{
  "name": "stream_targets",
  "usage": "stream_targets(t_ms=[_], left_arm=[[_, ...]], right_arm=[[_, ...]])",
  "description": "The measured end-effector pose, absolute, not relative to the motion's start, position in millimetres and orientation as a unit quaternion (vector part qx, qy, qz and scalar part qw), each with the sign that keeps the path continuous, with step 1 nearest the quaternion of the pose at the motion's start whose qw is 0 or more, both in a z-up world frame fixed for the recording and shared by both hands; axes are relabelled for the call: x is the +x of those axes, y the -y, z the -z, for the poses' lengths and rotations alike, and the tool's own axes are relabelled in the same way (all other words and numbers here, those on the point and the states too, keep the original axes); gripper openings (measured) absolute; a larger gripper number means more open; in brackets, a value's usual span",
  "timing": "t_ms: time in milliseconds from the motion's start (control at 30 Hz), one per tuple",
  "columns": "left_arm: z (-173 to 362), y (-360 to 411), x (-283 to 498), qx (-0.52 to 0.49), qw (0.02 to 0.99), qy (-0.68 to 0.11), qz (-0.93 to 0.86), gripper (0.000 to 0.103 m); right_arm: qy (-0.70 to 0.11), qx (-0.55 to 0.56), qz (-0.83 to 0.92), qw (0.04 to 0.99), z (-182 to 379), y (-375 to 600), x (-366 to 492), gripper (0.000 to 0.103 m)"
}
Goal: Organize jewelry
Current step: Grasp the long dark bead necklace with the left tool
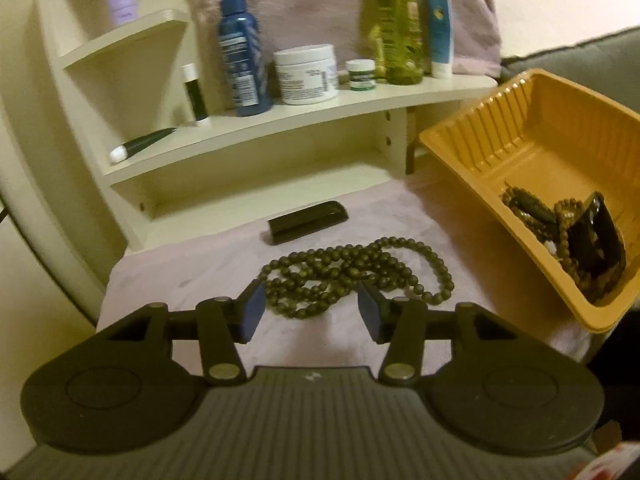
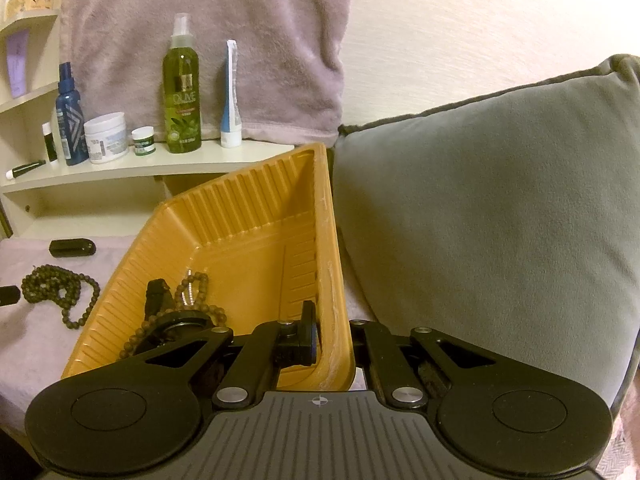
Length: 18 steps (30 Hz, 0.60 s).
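Observation:
A long bead necklace (image 1: 352, 276) lies coiled on the pale cloth (image 1: 192, 264), just beyond my left gripper (image 1: 310, 312). That gripper is open, its blue pads (image 1: 253, 312) on either side of the near edge of the coil without touching it. An orange tray (image 1: 532, 160) is tilted up at the right, with several bead strings and black pieces (image 1: 576, 232) in its low corner. My right gripper (image 2: 328, 340) is shut on the tray's near rim (image 2: 334, 280) and holds it tilted. The necklace (image 2: 60, 288) also shows at the left of the right wrist view.
A small black case (image 1: 308, 220) lies on the cloth behind the necklace. A cream shelf (image 1: 320, 108) at the back carries bottles, jars and tubes. A grey cushion (image 2: 488, 220) stands right of the tray. A pink towel (image 2: 208, 40) hangs on the wall.

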State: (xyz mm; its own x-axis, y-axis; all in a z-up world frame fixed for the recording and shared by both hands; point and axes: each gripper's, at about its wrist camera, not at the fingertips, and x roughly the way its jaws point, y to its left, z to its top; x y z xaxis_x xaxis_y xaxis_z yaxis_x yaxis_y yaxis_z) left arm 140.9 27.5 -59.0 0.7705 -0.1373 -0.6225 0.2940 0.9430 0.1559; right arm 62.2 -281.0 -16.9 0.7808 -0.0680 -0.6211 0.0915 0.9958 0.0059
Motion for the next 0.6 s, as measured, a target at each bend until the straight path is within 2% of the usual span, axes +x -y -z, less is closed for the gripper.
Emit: stream_targets(t_ms=[67,233,600], left_arm=[[62,-24,146,0.130,0.930,-0.322,0.125,0.054],[68,-18,161,0.138,0.923,-0.331,0.138,0.056],[84,-9,192,0.103,0.924,-0.349,0.122,0.057]], right_arm=[[-0.329,0.017,0.043,0.943,18,282,63,0.004],[-0.331,0.017,0.044,0.942,19,283,65,0.004],[-0.333,0.017,0.045,0.942,19,284,65,0.004]])
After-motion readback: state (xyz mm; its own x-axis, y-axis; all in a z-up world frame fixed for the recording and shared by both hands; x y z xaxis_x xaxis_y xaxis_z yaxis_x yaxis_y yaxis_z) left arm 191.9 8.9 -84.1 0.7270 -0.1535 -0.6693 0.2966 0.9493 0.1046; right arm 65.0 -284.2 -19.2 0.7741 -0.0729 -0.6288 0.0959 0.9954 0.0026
